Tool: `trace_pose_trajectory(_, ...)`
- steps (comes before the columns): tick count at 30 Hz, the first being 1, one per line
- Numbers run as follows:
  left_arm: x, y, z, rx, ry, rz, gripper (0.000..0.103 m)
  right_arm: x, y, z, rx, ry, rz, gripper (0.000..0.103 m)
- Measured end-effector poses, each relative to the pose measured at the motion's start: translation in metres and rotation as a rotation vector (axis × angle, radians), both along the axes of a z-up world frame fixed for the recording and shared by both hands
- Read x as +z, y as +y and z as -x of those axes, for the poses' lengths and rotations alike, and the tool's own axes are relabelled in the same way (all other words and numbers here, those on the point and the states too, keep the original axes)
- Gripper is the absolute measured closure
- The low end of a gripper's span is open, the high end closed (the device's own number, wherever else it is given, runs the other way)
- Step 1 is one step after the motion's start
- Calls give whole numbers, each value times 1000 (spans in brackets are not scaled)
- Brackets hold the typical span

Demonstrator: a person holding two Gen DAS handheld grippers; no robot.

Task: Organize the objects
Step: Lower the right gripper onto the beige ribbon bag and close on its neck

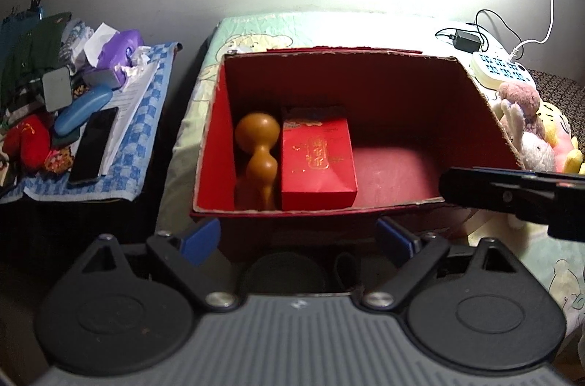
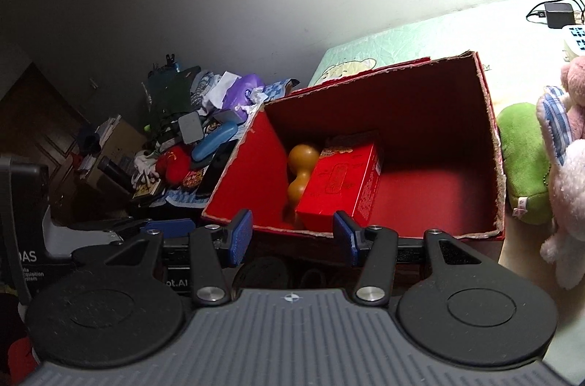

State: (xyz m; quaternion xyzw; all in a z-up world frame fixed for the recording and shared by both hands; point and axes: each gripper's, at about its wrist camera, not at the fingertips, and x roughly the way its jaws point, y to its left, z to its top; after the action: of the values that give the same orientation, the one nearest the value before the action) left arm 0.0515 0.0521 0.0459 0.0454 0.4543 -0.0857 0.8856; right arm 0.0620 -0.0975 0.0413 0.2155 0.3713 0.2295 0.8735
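A large open red cardboard box (image 1: pixel 387 207) stands on the bed; it also shows in the right wrist view (image 2: pixel 490 144). Inside at its left lie a brown wooden gourd (image 1: pixel 257 155) (image 2: pixel 301 172) and a small red gift box (image 1: pixel 316 159) (image 2: pixel 343 185), side by side. My left gripper (image 1: pixel 299 239) is open and empty, just in front of the box's near wall. My right gripper (image 2: pixel 292 236) is open and empty at the near wall too; its body shows in the left wrist view (image 1: pixel 512 192) at the box's right corner.
Plush toys (image 1: pixel 530 126) (image 2: pixel 563 166) and a green plush (image 2: pixel 523 159) lie right of the box. A power strip (image 1: pixel 499 71) and adapter (image 1: pixel 466 40) sit behind. A cluttered side table (image 1: pixel 146 137) on the left holds a phone (image 1: pixel 93 144), blue case (image 1: pixel 82 113) and tissues.
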Motion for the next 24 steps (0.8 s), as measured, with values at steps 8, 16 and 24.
trace_pose_trajectory(8, -6, 17, 20, 4, 17, 46, 12, -22, 20, 16, 120, 37, 58, 57)
trace_pose_trajectory(16, -13, 22, 44, -64, 6, 63, 16, -50, 23, 13, 123, 165, 35, 57)
trace_pose_trajectory(24, -21, 23, 63, -137, 5, 69, 16, -68, 30, 9, 118, 260, 6, 57)
